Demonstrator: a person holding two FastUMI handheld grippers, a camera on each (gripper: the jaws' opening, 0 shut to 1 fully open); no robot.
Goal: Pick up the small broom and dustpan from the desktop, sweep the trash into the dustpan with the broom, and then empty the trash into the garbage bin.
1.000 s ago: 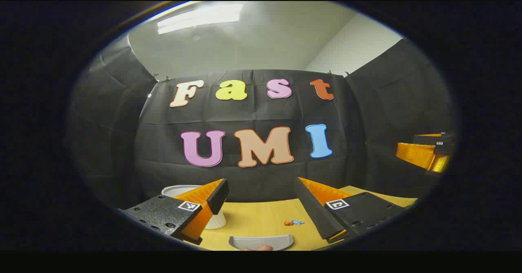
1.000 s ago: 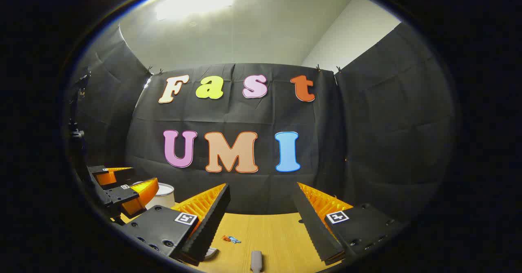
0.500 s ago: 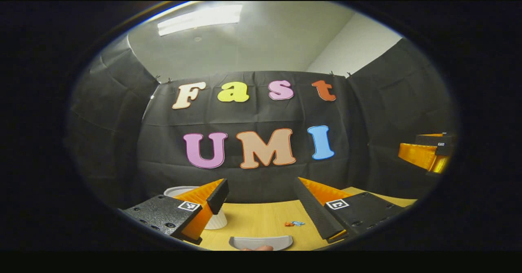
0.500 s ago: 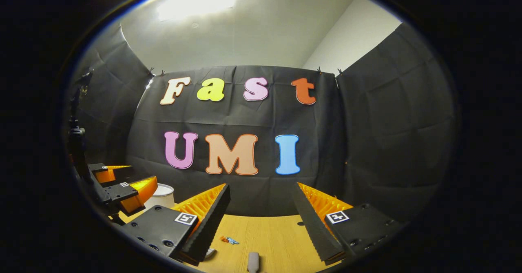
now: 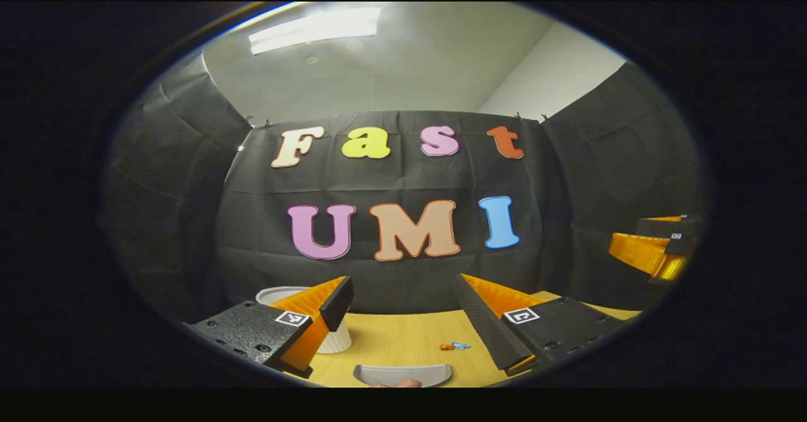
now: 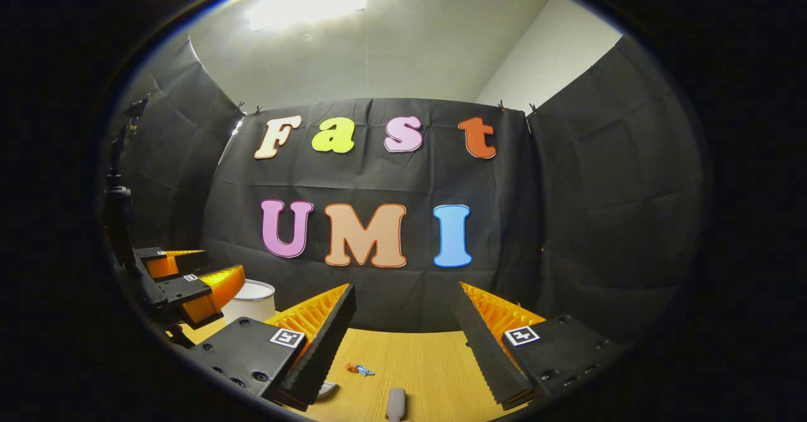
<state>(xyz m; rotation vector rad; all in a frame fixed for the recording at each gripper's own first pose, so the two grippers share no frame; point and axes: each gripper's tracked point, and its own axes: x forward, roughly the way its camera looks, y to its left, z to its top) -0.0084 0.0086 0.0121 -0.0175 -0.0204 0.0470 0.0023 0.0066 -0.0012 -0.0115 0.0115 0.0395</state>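
In the left gripper view, the left tool is held above the light wooden desk with its two fingers spread wide apart and nothing between them. Just in front of it, at the bottom edge of the view, lies the grey plastic dustpan with its curved rim; only its upper part can be seen. A little beyond the dustpan, to the right, a few small orange and blue scraps of trash lie on the desk. The white ribbed round garbage bin stands on the desk at the left, partly hidden behind the left finger of this tool. At the far right edge, the right tool is seen from the side, well apart from the trash.

In the right gripper view, the right tool is also open, with empty space between the fingers, and it is above the desk. The grey rounded handle of the small broom lies on the desk at the bottom edge, between the two fingers in the picture; the brush part I cannot see. The trash lies near it, to the upper left. A small grey part of the dustpan is visible beside the left finger. The garbage bin stands farther left, and the left tool is in front of it, open too.
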